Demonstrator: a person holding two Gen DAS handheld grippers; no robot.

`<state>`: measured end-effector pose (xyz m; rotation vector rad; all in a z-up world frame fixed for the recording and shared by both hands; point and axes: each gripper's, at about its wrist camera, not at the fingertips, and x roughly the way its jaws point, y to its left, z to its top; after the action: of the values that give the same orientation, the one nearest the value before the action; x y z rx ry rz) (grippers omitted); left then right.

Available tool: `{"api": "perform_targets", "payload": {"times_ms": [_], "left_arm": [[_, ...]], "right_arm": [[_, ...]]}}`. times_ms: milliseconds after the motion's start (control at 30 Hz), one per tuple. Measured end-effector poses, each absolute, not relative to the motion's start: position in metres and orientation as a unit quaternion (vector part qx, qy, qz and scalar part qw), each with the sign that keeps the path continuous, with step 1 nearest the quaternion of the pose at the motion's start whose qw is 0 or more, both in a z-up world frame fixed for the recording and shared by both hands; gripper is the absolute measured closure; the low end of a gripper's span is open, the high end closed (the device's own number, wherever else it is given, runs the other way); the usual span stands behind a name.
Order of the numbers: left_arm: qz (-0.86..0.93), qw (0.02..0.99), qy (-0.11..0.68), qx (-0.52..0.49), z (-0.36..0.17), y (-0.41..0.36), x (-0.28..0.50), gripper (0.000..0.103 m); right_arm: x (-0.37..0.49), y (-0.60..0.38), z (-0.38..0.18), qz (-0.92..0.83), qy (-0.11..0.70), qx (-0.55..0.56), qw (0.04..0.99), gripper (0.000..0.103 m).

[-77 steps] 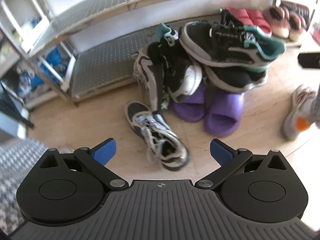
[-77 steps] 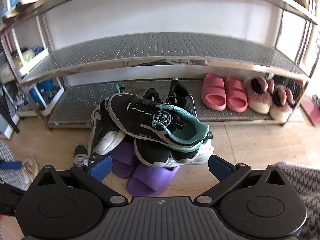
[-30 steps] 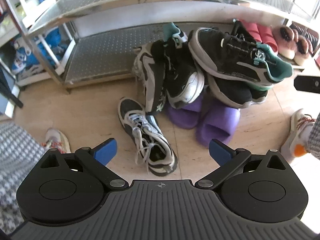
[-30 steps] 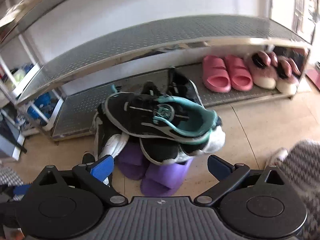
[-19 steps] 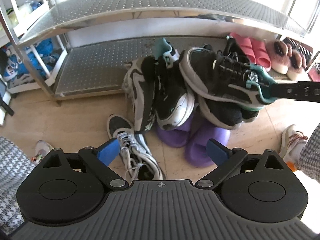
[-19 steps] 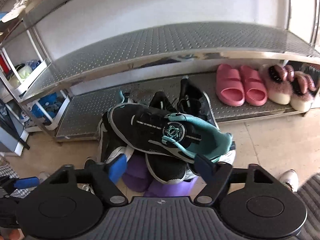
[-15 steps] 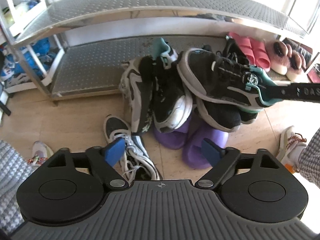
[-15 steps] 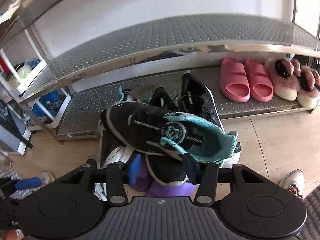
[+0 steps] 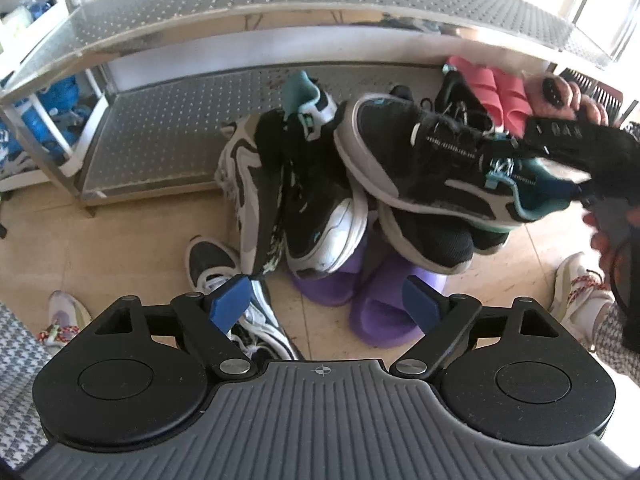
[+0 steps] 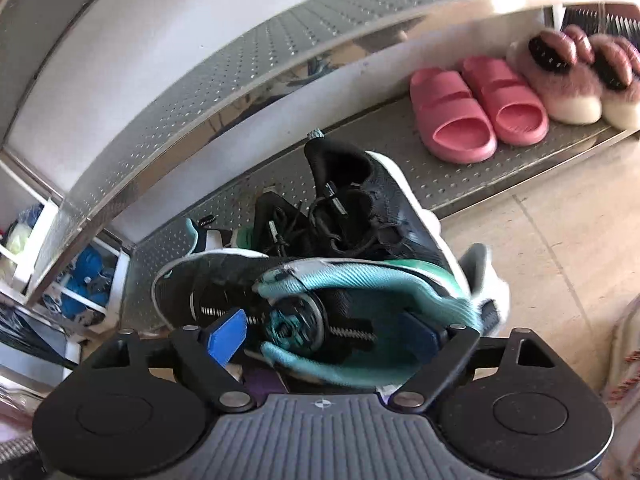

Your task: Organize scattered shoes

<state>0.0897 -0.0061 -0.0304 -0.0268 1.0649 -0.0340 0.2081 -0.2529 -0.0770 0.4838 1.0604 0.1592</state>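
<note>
Two tools are in my views. My right tool (image 10: 326,338) has its blue pads on either side of the black sneaker with teal collar and dial lace (image 10: 320,304), at the heel end; whether they are pressing it yet I cannot tell. That sneaker lies on top of a heap of black-and-white sneakers (image 9: 304,196) and purple rubber slides (image 9: 384,300) on the floor before the perforated steel shoe rack (image 9: 168,128). My left tool (image 9: 328,304) hangs released above the floor, nothing between its pads. Pink rubber slides (image 10: 476,108) and fluffy pink slippers (image 10: 580,76) sit on the rack's bottom shelf.
</note>
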Motion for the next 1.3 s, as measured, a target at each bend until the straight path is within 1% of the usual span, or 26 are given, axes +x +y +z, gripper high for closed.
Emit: {"api": "perform_targets", "payload": {"times_ms": [33, 67, 100, 133, 233, 267, 300, 333, 367, 400, 433, 500, 567, 667, 700, 733, 767, 833, 867, 900, 933, 967, 1000, 1033, 1100, 1300], "left_arm": [[-0.016, 0.860, 0.510, -0.009, -0.032, -0.007, 0.090, 0.016], [-0.016, 0.859, 0.512, -0.005, -0.034, -0.007, 0.090, 0.016], [-0.017, 0.858, 0.514, -0.003, -0.035, -0.007, 0.090, 0.016], [-0.017, 0.857, 0.515, -0.002, -0.036, -0.007, 0.090, 0.016], [-0.019, 0.855, 0.518, 0.001, -0.038, -0.007, 0.091, 0.016], [-0.021, 0.855, 0.518, 0.000, -0.038, -0.006, 0.090, 0.016], [-0.022, 0.856, 0.517, 0.000, -0.038, -0.005, 0.089, 0.016], [-0.023, 0.857, 0.515, 0.000, -0.037, -0.005, 0.088, 0.016], [-0.024, 0.858, 0.513, 0.001, -0.036, -0.004, 0.087, 0.016], [-0.024, 0.859, 0.511, 0.001, -0.036, -0.004, 0.086, 0.016], [-0.024, 0.860, 0.510, 0.001, -0.035, -0.003, 0.085, 0.016], [-0.025, 0.861, 0.508, 0.001, -0.034, -0.002, 0.082, 0.016], [-0.026, 0.862, 0.507, 0.003, -0.034, -0.001, 0.079, 0.016], [-0.024, 0.862, 0.506, 0.011, -0.032, -0.002, 0.078, 0.016], [-0.024, 0.862, 0.506, 0.015, -0.032, -0.002, 0.077, 0.016], [-0.024, 0.862, 0.506, 0.018, -0.032, -0.002, 0.077, 0.016], [-0.024, 0.862, 0.506, 0.022, -0.032, -0.002, 0.077, 0.016], [-0.023, 0.862, 0.506, 0.027, -0.032, -0.002, 0.077, 0.016], [-0.024, 0.861, 0.507, 0.027, -0.032, -0.002, 0.077, 0.016], [-0.026, 0.861, 0.507, 0.027, -0.031, -0.002, 0.077, 0.016], [-0.027, 0.861, 0.507, 0.026, -0.030, -0.002, 0.078, 0.016], [-0.029, 0.862, 0.506, 0.025, -0.029, -0.003, 0.078, 0.016], [-0.030, 0.862, 0.505, 0.025, -0.027, -0.003, 0.078, 0.016], [-0.032, 0.863, 0.504, 0.024, -0.026, -0.004, 0.079, 0.015], [-0.034, 0.864, 0.501, 0.023, -0.024, -0.004, 0.079, 0.015], [-0.027, 0.870, 0.492, 0.023, -0.021, -0.003, 0.077, 0.015]], "right_arm": [[0.210, -0.252, -0.077, 0.075, 0.502, 0.230, 0.830, 0.009], [0.211, -0.250, -0.077, 0.075, 0.504, 0.232, 0.829, 0.008], [0.213, -0.249, -0.077, 0.075, 0.506, 0.234, 0.827, 0.003], [0.215, -0.248, -0.077, 0.074, 0.508, 0.236, 0.825, 0.000], [0.220, -0.244, -0.076, 0.074, 0.513, 0.242, 0.820, 0.001], [0.222, -0.243, -0.076, 0.074, 0.515, 0.244, 0.818, 0.003], [0.223, -0.242, -0.076, 0.073, 0.517, 0.246, 0.817, 0.028], [0.225, -0.241, -0.076, 0.073, 0.519, 0.248, 0.815, 0.037], [0.227, -0.240, -0.076, 0.073, 0.520, 0.250, 0.813, 0.039], [0.228, -0.238, -0.076, 0.073, 0.522, 0.252, 0.811, 0.048], [0.230, -0.237, -0.076, 0.073, 0.524, 0.254, 0.810, 0.053], [0.233, -0.235, -0.075, 0.072, 0.528, 0.258, 0.806, 0.053], [0.237, -0.232, -0.075, 0.072, 0.531, 0.262, 0.803, 0.049], [0.242, -0.229, -0.075, 0.071, 0.537, 0.267, 0.797, 0.028], [0.244, -0.227, -0.075, 0.071, 0.538, 0.269, 0.795, 0.014], [0.245, -0.225, -0.076, 0.066, 0.543, 0.268, 0.793, 0.009], [0.248, -0.220, -0.080, 0.048, 0.553, 0.259, 0.790, 0.009], [0.249, -0.211, -0.081, 0.036, 0.544, 0.247, 0.801, 0.007], [0.249, -0.207, -0.081, 0.037, 0.539, 0.245, 0.805, 0.010], [0.248, -0.205, -0.079, 0.042, 0.535, 0.242, 0.808, 0.019], [0.246, -0.205, -0.076, 0.044, 0.533, 0.238, 0.811, 0.040], [0.243, -0.208, -0.074, 0.045, 0.531, 0.240, 0.812, 0.045], [0.241, -0.213, -0.071, 0.056, 0.529, 0.254, 0.808, 0.056], [0.238, -0.219, -0.067, 0.063, 0.526, 0.268, 0.805, 0.063], [0.234, -0.216, -0.057, 0.079, 0.521, 0.260, 0.809, 0.069], [0.223, -0.185, -0.020, 0.134, 0.506, 0.164, 0.836, 0.074]]}}
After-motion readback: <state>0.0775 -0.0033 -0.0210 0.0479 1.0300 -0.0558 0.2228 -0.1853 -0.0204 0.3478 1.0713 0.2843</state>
